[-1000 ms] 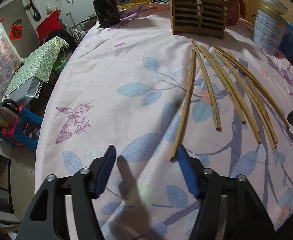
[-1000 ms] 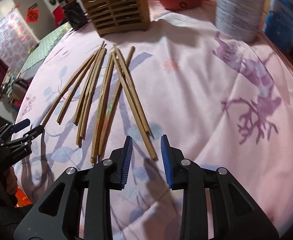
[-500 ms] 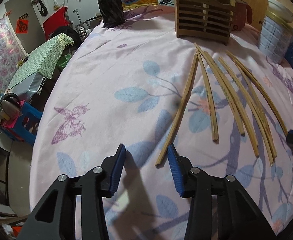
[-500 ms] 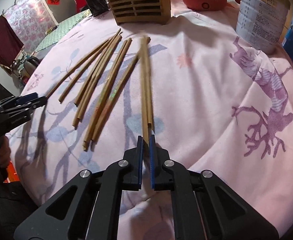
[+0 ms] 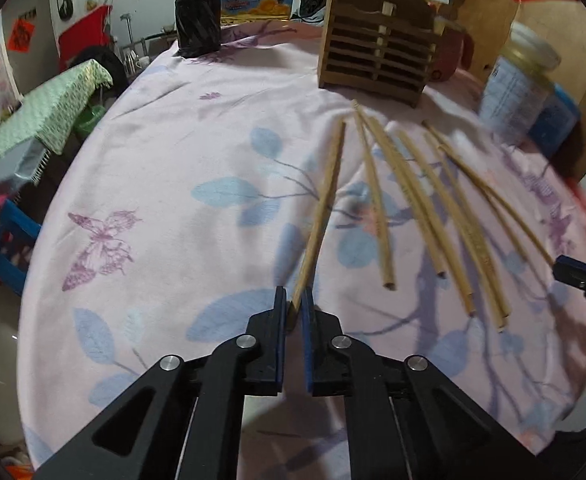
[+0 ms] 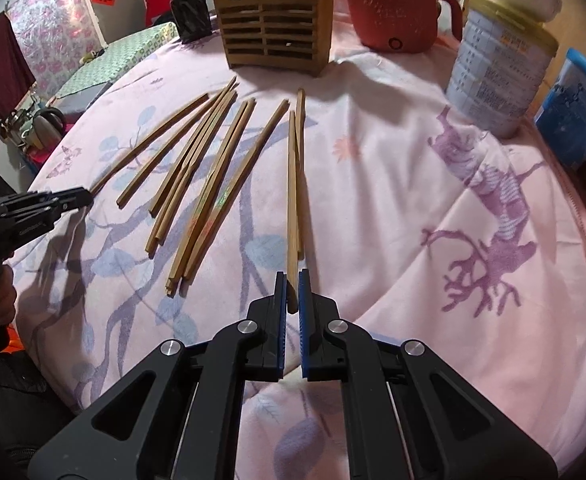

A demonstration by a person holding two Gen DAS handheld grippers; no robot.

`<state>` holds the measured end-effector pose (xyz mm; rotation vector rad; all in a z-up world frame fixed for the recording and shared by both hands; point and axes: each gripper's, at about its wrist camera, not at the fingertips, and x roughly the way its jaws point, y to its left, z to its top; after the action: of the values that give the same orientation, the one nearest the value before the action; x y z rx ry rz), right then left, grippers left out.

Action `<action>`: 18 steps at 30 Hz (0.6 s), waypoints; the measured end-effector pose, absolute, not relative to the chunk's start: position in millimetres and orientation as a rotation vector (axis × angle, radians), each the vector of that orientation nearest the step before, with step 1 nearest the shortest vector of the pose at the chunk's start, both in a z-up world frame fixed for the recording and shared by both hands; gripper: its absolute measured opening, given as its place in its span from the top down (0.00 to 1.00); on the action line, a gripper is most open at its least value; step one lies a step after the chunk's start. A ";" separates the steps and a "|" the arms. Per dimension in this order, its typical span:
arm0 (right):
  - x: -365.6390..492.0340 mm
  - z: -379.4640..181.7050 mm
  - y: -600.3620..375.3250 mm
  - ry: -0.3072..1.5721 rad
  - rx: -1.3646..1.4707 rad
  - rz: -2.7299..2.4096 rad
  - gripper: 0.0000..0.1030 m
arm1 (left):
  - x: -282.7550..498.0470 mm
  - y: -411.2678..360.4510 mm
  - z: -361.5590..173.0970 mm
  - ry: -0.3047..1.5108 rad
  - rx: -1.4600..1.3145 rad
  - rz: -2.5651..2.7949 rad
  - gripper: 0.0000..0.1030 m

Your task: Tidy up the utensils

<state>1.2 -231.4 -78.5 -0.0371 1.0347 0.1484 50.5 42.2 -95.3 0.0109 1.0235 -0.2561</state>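
1. Left wrist view: the left gripper [image 5: 294, 308] is seen with its fingers [image 5: 280, 312] drawn narrow around the near end of the leftmost chopstick [image 5: 321, 208], which is clamped between the blue pads.
2. That chopstick is stretched from the fingers toward the wooden utensil holder [image 5: 377, 64], which is placed upright near the far edge of the worktop [image 5: 165, 168].
3. The loose chopsticks [image 5: 425, 208] are spread in a fan on the pink floral cloth, between the held stick and the worktop's right edge.
4. A black cylinder [image 5: 197, 20] is stood near the far left corner, and a white tin [image 5: 517, 88] near the far right edge.
5. In the right wrist view, the right gripper [image 6: 291, 296] is shown with its fingers [image 6: 279, 300] closed narrow on the near end of a pair of chopsticks [image 6: 293, 184].
6. The pair is pointed toward the holder; whether both sticks are gripped cannot be told.
7. The remaining chopsticks are laid just left of that pair, and a red pot [image 6: 393, 12] is set beside the holder at the far edge.
8. The left gripper is visible at that view's left margin, at the near end of the leftmost stick.
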 end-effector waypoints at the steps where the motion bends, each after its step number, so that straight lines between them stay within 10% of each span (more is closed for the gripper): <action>1: 1.6 -76.0 -232.1 1.029 -0.038 0.146 0.93 | 51.3 40.9 -93.5 1.020 0.007 -0.262 0.93; 18: 7.4 -56.7 -239.5 0.972 -0.028 0.144 0.93 | 49.4 27.6 -75.4 0.987 0.067 -0.259 0.95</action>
<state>7.4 -239.5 -56.7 -0.0284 0.9723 0.1444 49.4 27.6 -75.4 0.0672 0.9869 -0.2589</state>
